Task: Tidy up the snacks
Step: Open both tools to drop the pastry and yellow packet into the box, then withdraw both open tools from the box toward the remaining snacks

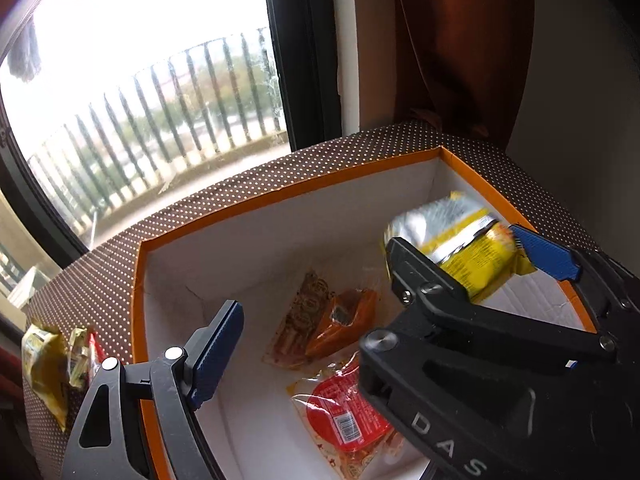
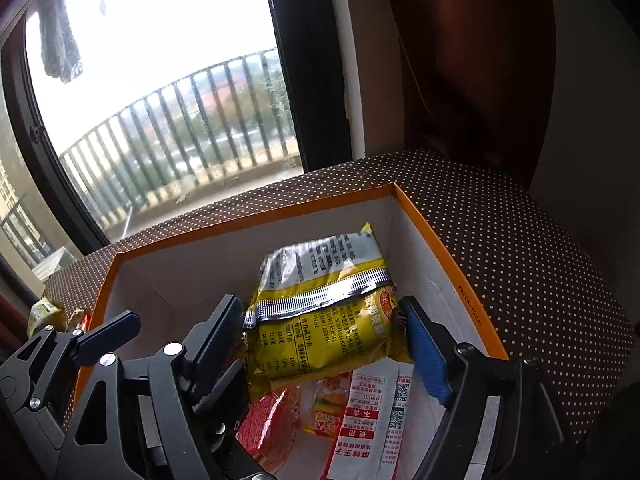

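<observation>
An orange-rimmed cardboard box (image 1: 280,196) (image 2: 240,224) with white inside stands on a brown dotted cloth. My right gripper (image 2: 320,320) (image 1: 472,256) hangs over the box's right part with its jaws wide. A yellow and silver snack packet (image 2: 320,312) (image 1: 460,248) sits between its pads, blurred and seemingly loose. My left gripper (image 1: 320,320) is open and empty over the box's left part, its right finger hidden behind the right gripper. On the box floor lie an orange packet (image 1: 344,320), a red packet (image 1: 344,412) (image 2: 268,420) and a white and red sachet (image 2: 372,420).
Outside the box, by its left wall, lie a yellow packet (image 1: 42,364) (image 2: 44,312) and small wrapped snacks (image 1: 82,348). A large window (image 1: 140,80) with a railing is behind. A brown curtain (image 1: 460,40) hangs at the back right. Dotted cloth (image 2: 520,260) shows right of the box.
</observation>
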Tool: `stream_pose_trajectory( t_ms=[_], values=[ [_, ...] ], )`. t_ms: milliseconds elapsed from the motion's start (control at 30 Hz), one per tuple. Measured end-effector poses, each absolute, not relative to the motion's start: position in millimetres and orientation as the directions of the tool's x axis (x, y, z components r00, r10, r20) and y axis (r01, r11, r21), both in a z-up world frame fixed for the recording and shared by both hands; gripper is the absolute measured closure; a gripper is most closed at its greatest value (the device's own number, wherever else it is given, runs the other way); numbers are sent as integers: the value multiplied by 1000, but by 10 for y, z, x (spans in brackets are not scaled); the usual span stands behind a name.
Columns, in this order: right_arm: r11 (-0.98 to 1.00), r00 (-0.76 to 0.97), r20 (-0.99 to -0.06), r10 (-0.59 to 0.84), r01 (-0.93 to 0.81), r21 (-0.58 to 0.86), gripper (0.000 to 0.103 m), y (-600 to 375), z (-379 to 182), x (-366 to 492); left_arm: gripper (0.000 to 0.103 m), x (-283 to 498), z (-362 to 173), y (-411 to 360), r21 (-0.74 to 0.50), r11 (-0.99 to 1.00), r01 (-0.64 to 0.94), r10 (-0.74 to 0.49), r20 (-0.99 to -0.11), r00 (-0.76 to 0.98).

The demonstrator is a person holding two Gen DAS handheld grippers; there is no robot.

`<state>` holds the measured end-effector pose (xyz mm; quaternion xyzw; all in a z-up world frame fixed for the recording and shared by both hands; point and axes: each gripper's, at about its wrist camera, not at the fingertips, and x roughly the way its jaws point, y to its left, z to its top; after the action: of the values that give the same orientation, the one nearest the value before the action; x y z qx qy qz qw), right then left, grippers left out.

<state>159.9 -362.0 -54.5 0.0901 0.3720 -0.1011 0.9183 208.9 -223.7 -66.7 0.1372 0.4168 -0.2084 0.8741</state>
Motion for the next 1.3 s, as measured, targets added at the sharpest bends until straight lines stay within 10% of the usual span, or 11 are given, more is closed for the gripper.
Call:
stream_pose_trajectory(
  t_ms=[1300],
  values=[
    [990, 762, -642, -82, 137, 36, 10, -2522, -265, 925, 16, 1239, -291, -1225, -9, 923, 384, -293, -661, 690]
  ],
)
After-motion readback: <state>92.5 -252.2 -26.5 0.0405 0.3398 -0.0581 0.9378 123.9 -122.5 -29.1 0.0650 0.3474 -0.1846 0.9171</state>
